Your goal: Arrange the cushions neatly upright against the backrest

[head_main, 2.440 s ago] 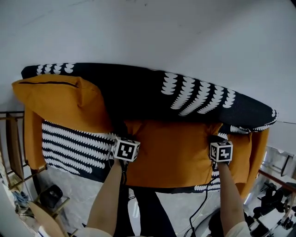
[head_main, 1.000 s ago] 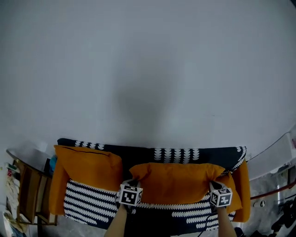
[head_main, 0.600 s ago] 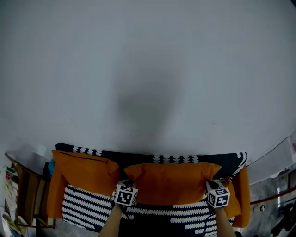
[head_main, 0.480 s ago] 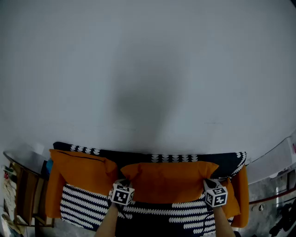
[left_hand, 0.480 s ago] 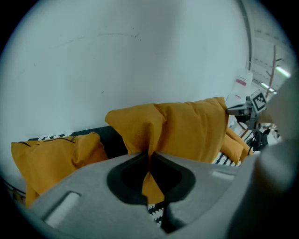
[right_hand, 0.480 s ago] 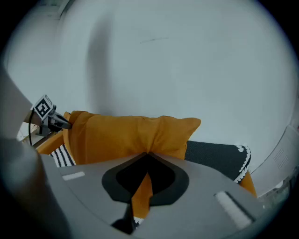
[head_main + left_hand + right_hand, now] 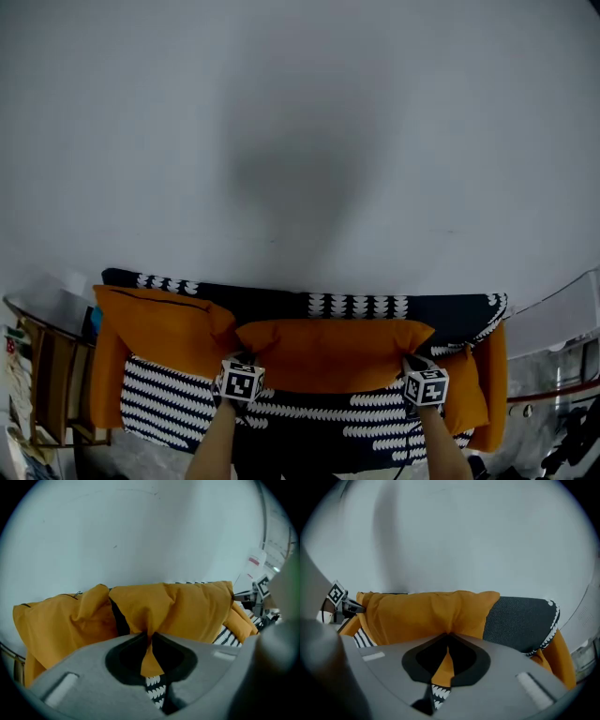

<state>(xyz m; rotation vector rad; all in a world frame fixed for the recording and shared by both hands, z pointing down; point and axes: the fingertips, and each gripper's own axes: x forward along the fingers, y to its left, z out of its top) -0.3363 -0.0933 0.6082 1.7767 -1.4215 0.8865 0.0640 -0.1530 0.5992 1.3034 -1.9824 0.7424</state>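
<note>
A soft, rectangular orange cushion (image 7: 333, 352) is held upright against the dark backrest (image 7: 281, 302). Its lower corners are pinched in the closed jaws of the left gripper (image 7: 151, 637) and the right gripper (image 7: 448, 637). A second orange cushion (image 7: 155, 323) is propped alongside, above black-and-white scalloped upholstery (image 7: 178, 403).

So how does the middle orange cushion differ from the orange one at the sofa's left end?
The middle cushion is pinched at each end, by the left hand-held gripper and the right hand-held gripper; the left cushion is untouched. The left cushion shows a dark zip along its top; the middle cushion shows none. Both are orange and sit against the backrest.
</note>
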